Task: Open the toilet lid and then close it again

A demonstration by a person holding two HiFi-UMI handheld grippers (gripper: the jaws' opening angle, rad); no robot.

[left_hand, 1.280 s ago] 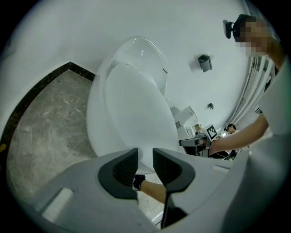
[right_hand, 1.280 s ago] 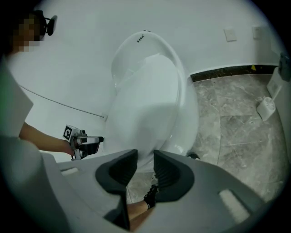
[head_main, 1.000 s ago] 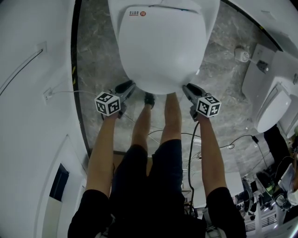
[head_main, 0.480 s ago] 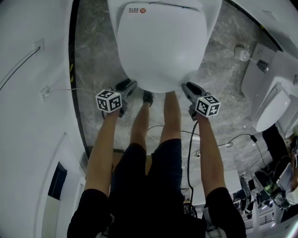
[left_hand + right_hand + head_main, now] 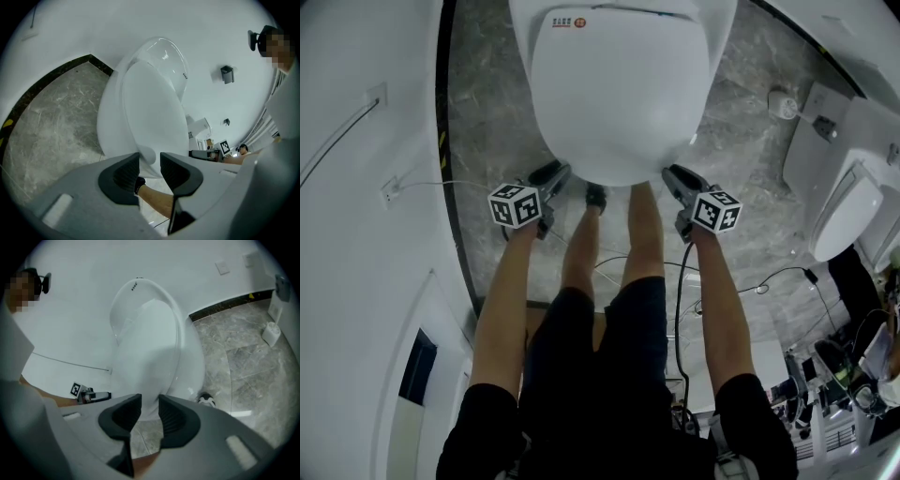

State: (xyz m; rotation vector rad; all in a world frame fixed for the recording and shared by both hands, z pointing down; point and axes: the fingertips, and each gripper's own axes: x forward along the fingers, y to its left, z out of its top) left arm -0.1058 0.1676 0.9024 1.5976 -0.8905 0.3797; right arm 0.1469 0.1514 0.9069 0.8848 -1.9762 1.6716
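Both flank lid (image 5: 619, 94) edge: left gripper (image 5: 551, 175) just opened, right gripper (image 5: 675, 175).

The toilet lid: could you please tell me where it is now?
In the head view, the toilet lid lies shut at top centre, its front edge above the person's legs, with the white wall to its left.

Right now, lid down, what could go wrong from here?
The left tongs have just been opening, with only the front rim of the white oval toilet lid showing in their gap, ungripped; a lift could slip and the lid drop. A black cable trails past the person's legs: a snag risk.
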